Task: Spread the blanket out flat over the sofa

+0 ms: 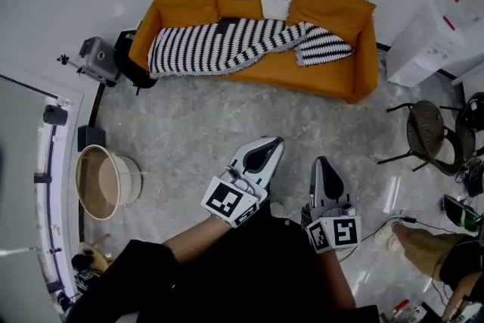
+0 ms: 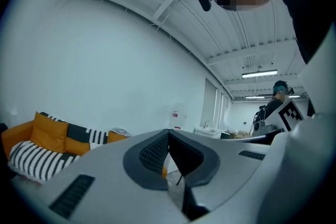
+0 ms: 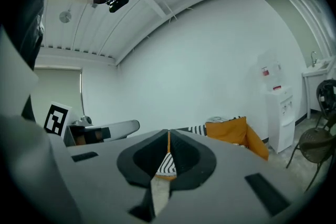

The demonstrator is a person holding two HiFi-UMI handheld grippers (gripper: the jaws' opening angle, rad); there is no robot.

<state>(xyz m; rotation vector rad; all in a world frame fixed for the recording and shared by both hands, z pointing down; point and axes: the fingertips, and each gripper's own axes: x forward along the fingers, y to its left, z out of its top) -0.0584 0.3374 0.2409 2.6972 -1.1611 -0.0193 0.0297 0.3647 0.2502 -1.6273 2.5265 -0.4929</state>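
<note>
Sofa [image 1: 318, 78] bears rumpled blanket [image 1: 219, 45], two orange cushions [image 1: 185, 2]; left tool [image 1: 275, 142] and right tool [image 1: 321, 161] both closed, empty.

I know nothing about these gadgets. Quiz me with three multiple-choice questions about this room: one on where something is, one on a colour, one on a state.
1. Where does the striped blanket lie?
A. On the floor
B. On the sofa, over its seat
C. On the chair

2. What colour is the sofa?
A. Green
B. Grey
C. Orange

3. How do the jaws of the left gripper and the right gripper stand?
A. Both shut, with nothing held
B. Both wide open
C. Both clamped on the blanket

Answers:
1 B: the head view shows the blanket across the seat, bunched at its right end.
2 C: the sofa's arms and front edge are plainly orange.
3 A: each gripper view shows the jaw tips together and the sofa far off.
</note>
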